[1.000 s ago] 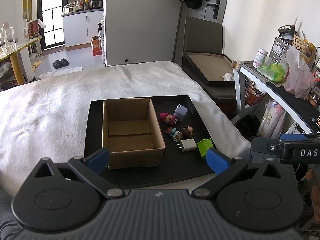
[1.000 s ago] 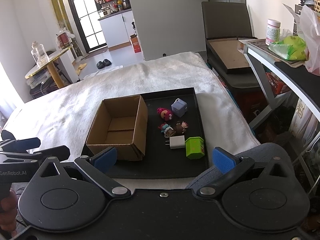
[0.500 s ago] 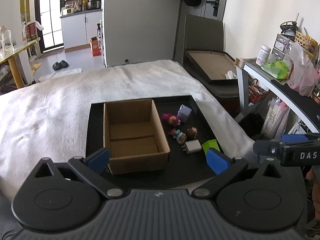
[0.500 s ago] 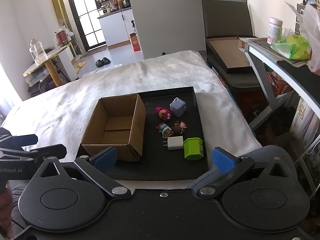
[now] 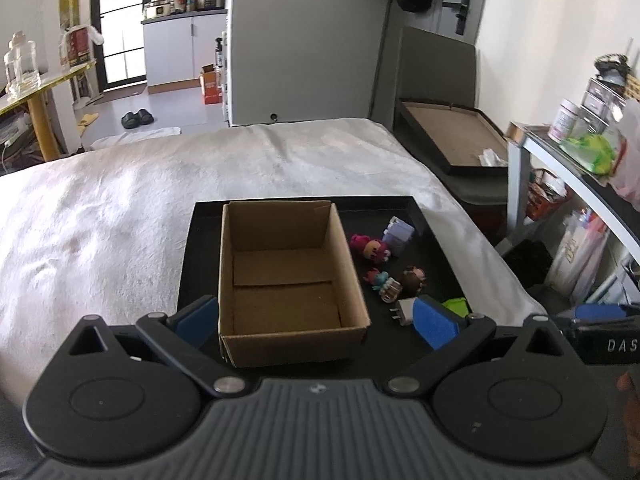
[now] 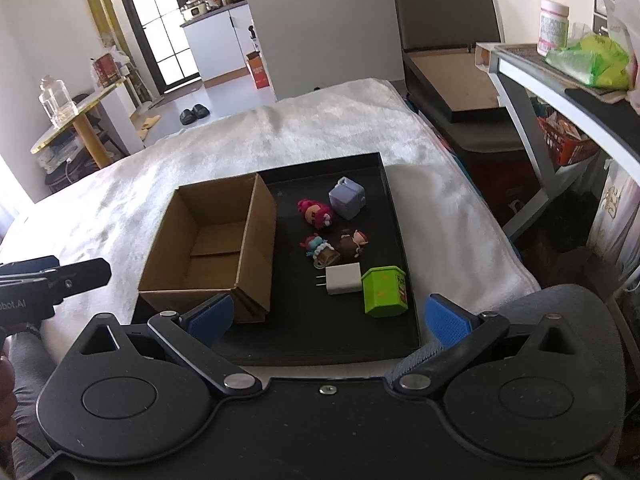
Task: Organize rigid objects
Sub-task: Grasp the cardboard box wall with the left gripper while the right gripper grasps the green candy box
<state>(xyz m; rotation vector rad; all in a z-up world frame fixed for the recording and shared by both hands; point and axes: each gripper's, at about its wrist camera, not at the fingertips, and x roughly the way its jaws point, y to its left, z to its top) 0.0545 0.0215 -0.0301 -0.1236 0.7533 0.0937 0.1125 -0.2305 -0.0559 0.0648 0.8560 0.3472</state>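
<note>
A black tray [image 6: 404, 264] [image 5: 436, 240] lies on a white blanket. On its left stands an open, empty cardboard box [image 6: 212, 240] [image 5: 284, 276]. To the box's right lie a lilac cube [image 6: 346, 197], a pink doll [image 6: 316, 213], a teal-haired doll [image 6: 318, 249], a brown doll [image 6: 353, 243], a white charger [image 6: 342, 278] and a green box [image 6: 385, 289]. My left gripper [image 5: 316, 322] is open, near the box's front wall. My right gripper [image 6: 326, 320] is open above the tray's near edge. Both are empty.
The white blanket [image 5: 120, 216] covers the bed around the tray. A grey chair with a flat tray on it [image 6: 452, 76] stands beyond the bed. A cluttered white shelf [image 6: 560, 92] runs along the right. The other gripper shows at each view's edge [image 6: 52, 280].
Both grippers have moved forward and lower toward the tray; box and toys look larger. My left fingertip now hides part of the charger and green box. Nothing was grasped.
</note>
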